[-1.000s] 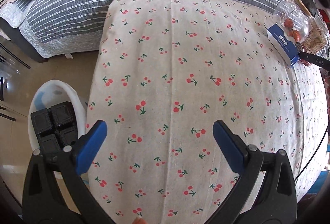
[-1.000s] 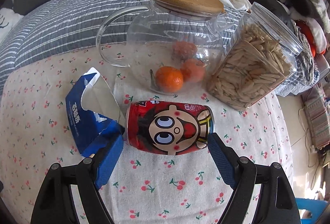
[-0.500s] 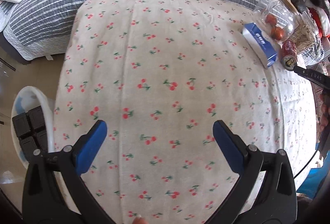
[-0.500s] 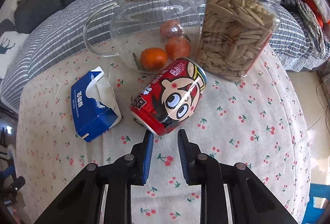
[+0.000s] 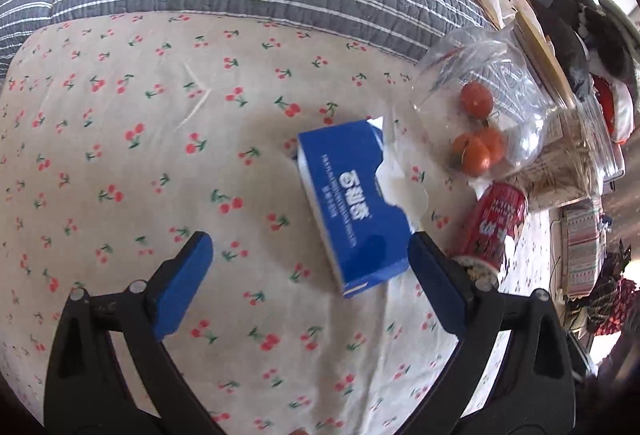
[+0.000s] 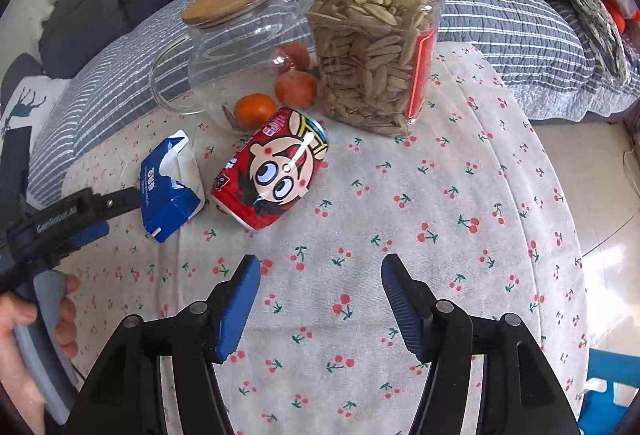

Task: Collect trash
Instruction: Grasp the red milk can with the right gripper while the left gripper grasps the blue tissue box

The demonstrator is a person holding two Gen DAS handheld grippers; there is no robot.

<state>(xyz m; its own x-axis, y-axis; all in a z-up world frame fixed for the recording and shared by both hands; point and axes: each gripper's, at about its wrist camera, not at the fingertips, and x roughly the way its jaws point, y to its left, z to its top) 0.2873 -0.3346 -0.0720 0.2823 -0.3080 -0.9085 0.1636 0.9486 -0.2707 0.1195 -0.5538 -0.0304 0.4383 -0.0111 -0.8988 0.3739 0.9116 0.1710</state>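
In the left wrist view the blue tissue box [image 5: 354,211] is smeared by motion blur, so its white lettering cannot be read, and its near right corner lies behind one blue finger [image 5: 438,285]. Right of the box, the red can [image 5: 494,225] has its lower end hidden by that same finger. Behind the can, the seed jar [image 5: 568,163] is blurred. In the right wrist view the left gripper [image 6: 90,213] is cut by the left edge beside the box.

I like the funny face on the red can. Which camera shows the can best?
The right wrist view: the red can lies on its side, unobstructed, cartoon face toward the camera. The left wrist view shows the can only near the edge, smaller, face hidden, beside the left gripper.
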